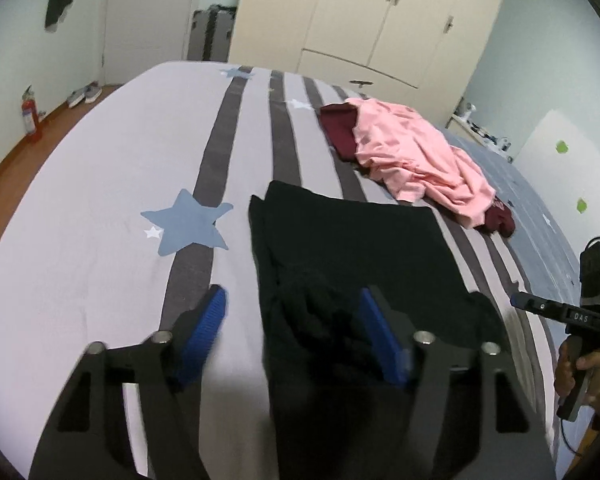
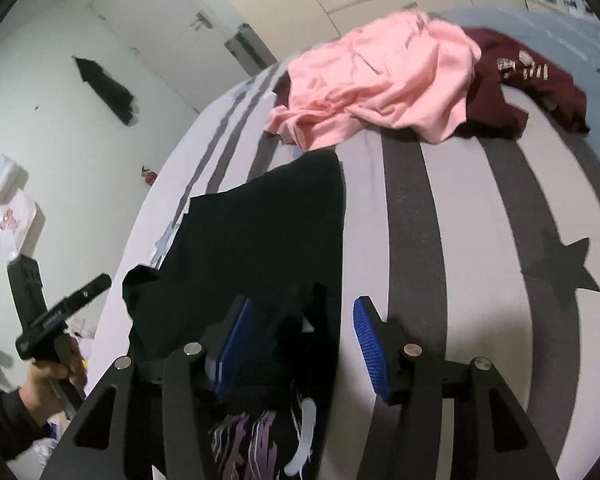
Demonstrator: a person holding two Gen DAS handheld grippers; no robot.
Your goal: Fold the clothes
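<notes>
A black garment (image 1: 348,240) lies folded flat on the striped bed sheet (image 1: 100,200), its near end bunched. My left gripper (image 1: 291,300) hovers open over its near left edge; the right pad is above the cloth, the left pad above bare sheet. My right gripper (image 2: 300,308) is open over the black garment's (image 2: 260,232) near right edge, where a purple and white print (image 2: 256,444) shows. Neither gripper's pads press on the cloth. A hand carries the right gripper (image 1: 540,304) at the far right, and another holds the left gripper (image 2: 92,286) at the left edge.
A crumpled pink garment (image 1: 416,156) lies over a maroon one (image 1: 340,128) farther back on the bed. Beyond stand cream wardrobes (image 1: 380,20), a suitcase (image 1: 212,34) and a door. A fire extinguisher (image 1: 30,114) and shoes (image 1: 84,94) are on the floor at left.
</notes>
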